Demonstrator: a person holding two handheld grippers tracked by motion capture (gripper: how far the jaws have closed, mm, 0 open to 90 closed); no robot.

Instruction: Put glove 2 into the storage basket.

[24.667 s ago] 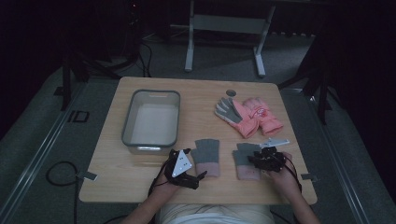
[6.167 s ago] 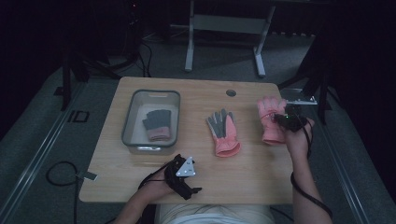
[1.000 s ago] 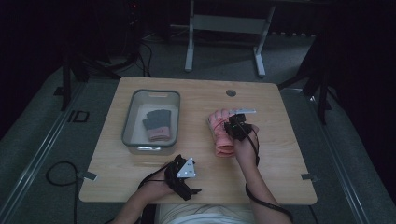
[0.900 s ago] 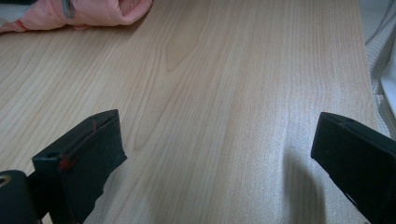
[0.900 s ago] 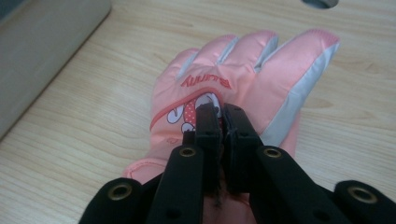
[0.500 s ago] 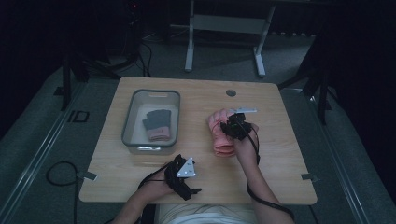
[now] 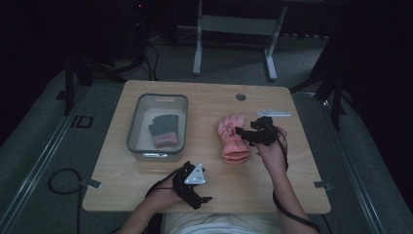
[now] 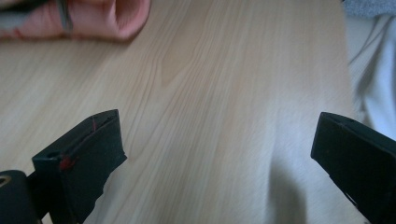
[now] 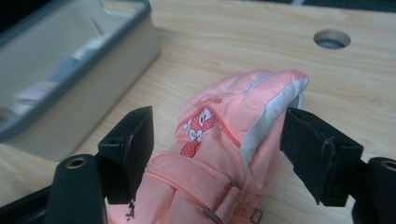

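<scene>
Pink padded fabric is what you have between the jaws of your right tool [image 9: 217, 154], so expect the glove [image 9: 224, 154] to be light, soft and squashy, with a smooth shell that may slide. It looks like two gloves stacked, so a shallow pinch may lift just the top one. Take hold across the thick palm or the cuff, not the floppy fingertips.

Nearest you, your left tool [image 7: 195, 187] rests low at the front edge of the bench [image 7: 209, 100], jaws spread wide over bare wood, gripping nothing. Farther out, your right forearm reaches forward, and that tool [image 7: 246, 134] is released, its jaws straddling the glove [image 7: 233, 140] at mid-bench. Beyond to the left, the grey bin [image 7: 158, 148] already holds a grey glove [image 7: 163, 129].
</scene>
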